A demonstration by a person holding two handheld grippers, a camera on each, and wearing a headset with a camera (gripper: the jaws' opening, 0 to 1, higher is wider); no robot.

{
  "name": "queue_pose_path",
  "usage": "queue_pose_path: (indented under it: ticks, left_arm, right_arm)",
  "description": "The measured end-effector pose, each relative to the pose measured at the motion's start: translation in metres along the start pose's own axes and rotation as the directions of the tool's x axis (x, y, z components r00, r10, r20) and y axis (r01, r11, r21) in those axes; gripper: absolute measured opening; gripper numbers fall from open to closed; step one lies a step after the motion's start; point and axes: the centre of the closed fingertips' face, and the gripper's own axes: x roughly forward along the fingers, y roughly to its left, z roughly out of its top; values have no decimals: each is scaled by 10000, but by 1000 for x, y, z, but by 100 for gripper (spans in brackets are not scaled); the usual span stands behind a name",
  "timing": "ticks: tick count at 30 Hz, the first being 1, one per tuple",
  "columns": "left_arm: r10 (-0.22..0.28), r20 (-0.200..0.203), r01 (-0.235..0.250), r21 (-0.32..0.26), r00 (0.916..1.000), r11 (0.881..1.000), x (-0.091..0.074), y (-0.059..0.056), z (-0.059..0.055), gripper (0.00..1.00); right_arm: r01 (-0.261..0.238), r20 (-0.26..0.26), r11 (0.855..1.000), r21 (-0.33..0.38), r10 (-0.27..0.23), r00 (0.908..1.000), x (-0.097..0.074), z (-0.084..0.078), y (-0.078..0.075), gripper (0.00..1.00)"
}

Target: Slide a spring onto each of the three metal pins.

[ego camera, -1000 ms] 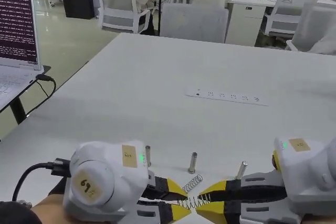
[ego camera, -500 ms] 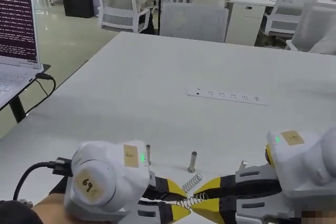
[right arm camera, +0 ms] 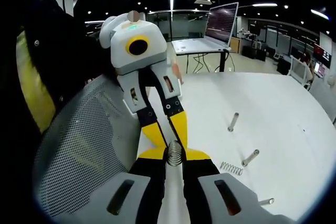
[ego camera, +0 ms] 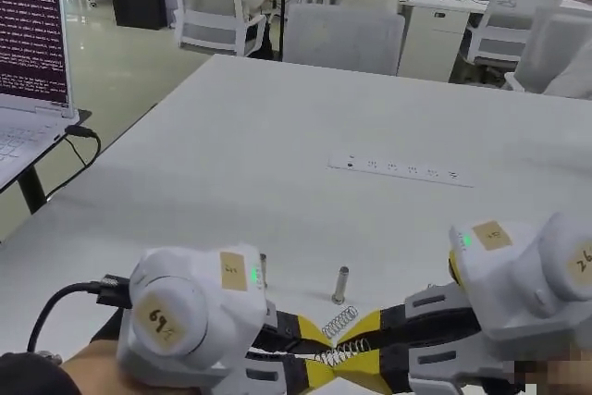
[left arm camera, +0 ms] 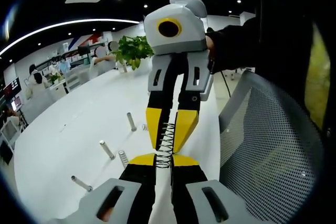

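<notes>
spring (left arm camera: 166,142) gripped endwise between left tool (left arm camera: 164,160) and right tool (right arm camera: 175,155).

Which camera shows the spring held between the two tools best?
The left gripper view: the held spring shows lengthwise, coil by coil, between the yellow jaws. The right gripper view sees it end-on; the head view shows it small, low in frame.
</notes>
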Motion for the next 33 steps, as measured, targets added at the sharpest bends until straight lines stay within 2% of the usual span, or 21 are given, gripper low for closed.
queue_pose_path:
  ticks: [7,14,18,20,26,27,32,33]
  left_arm:
    - [47,125,-47,-8,9999,10000,0,1,2,2]
    - [236,244,-234,-101,9994,9997,0,5,3,2]
    - [297,231,-293,-153,9993,9995,1,6,2,2]
    - [327,228,-322,-185,9992,9993,1,7,2,2]
    - [486,285,-477,-290,9984,9984,-1,10,3,2]
    - [492,284,-484,-295,9984,9984,-1,10,3,2]
    - [638,299,-628,-330,9975,9975,-1,12,2,2]
    - [660,302,-650,-340,9974,9973,-1,13,2,3]
  right_arm:
    - [-150,-390,9997,-178,143,9991,-1,2,-2,9]
    - [-452,-1147,9982,-402,403,9926,0,5,-5,9]
    - [-754,-1930,9949,-665,613,9793,2,5,-5,9]
    - [-877,-2164,9933,-749,697,9738,3,6,-6,9]
    - [-1250,-3108,9863,-1078,860,9466,5,8,-7,9]
    - [-1268,-3173,9859,-1096,862,9444,5,8,-7,9]
    - [-1561,-3859,9785,-1347,933,9178,7,9,-9,9]
    - [-1670,-4075,9759,-1403,968,9081,7,9,-9,9]
